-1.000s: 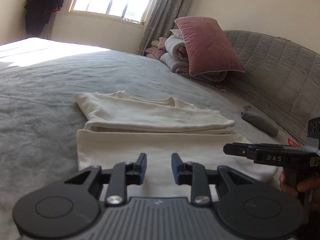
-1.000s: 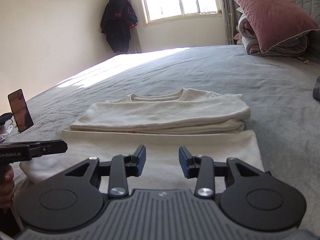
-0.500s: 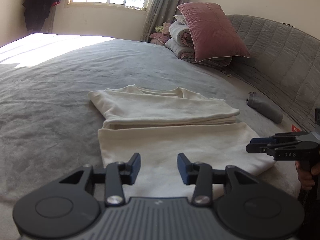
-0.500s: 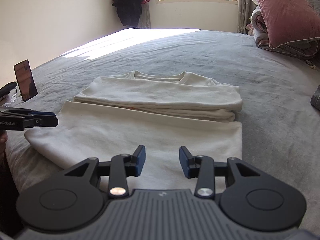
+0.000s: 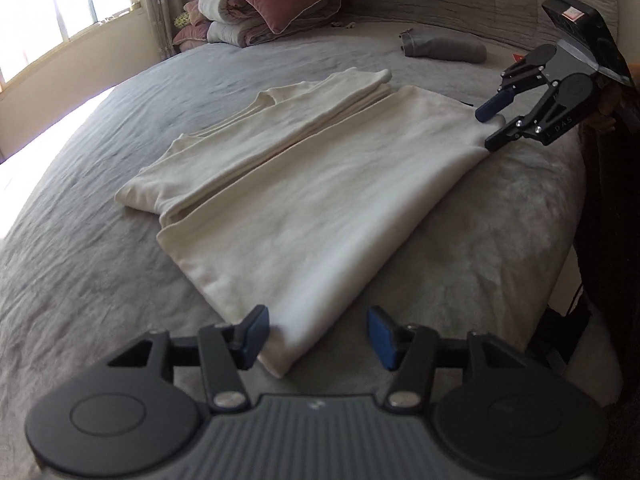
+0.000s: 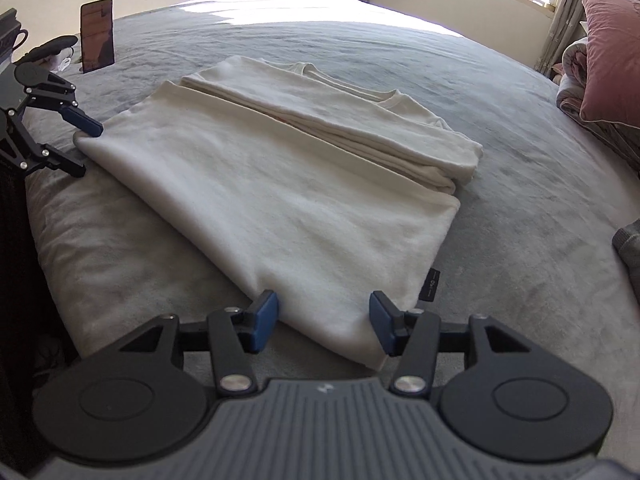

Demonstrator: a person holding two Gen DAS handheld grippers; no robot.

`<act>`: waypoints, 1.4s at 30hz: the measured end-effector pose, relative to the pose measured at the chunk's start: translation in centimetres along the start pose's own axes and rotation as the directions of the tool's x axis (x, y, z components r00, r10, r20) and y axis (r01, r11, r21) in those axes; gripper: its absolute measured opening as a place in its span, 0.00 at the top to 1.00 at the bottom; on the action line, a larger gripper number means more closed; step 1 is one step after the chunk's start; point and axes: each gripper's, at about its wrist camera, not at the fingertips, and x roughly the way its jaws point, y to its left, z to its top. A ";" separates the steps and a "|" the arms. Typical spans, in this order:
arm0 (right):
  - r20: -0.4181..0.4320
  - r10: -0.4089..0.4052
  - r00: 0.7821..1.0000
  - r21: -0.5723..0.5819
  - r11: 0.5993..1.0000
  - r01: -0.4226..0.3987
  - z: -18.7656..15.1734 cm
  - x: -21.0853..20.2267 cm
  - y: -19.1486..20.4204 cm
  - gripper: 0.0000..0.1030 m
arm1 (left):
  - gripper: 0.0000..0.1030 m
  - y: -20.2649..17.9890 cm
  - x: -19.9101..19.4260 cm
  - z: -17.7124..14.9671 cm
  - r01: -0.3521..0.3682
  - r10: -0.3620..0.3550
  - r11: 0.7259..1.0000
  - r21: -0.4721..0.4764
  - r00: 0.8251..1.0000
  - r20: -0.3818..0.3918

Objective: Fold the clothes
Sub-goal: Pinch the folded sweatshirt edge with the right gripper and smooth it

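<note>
Covering the room's width, the grey bed (image 5: 80,280) carries a cream shirt (image 5: 304,208), partly folded, its plain lower half nearest. Each near corner lies between spread fingers: the left gripper (image 5: 316,334) at one, the right gripper (image 6: 323,322) at the other. A phone (image 6: 97,35) stands beyond.

Your left gripper (image 5: 314,334) and right gripper (image 6: 323,322) straddle the cream shirt (image 5: 320,208) corners, jaws wide. Grey bedspread (image 6: 520,200) lies bare around; a propped phone (image 6: 97,35) and rolled grey cloth (image 5: 444,46) sit well apart.
</note>
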 end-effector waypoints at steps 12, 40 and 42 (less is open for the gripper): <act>0.003 -0.047 0.999 -0.103 0.994 0.047 0.4 0.8 -1.0 0.53 | 0.52 0.3 -0.1 -0.4 -0.072 0.074 0.994 0.085 0.997 -0.022; 0.062 -0.191 0.980 -0.134 0.971 0.197 0.8 -1.9 -0.1 1.00 | 0.91 0.8 -1.7 0.4 -0.157 0.159 0.987 -0.030 0.983 0.089; 0.074 -0.184 0.980 -0.083 0.978 0.190 1.3 -2.8 -1.0 1.00 | 0.91 1.5 -2.4 1.1 -0.127 0.136 0.988 -0.084 0.985 0.109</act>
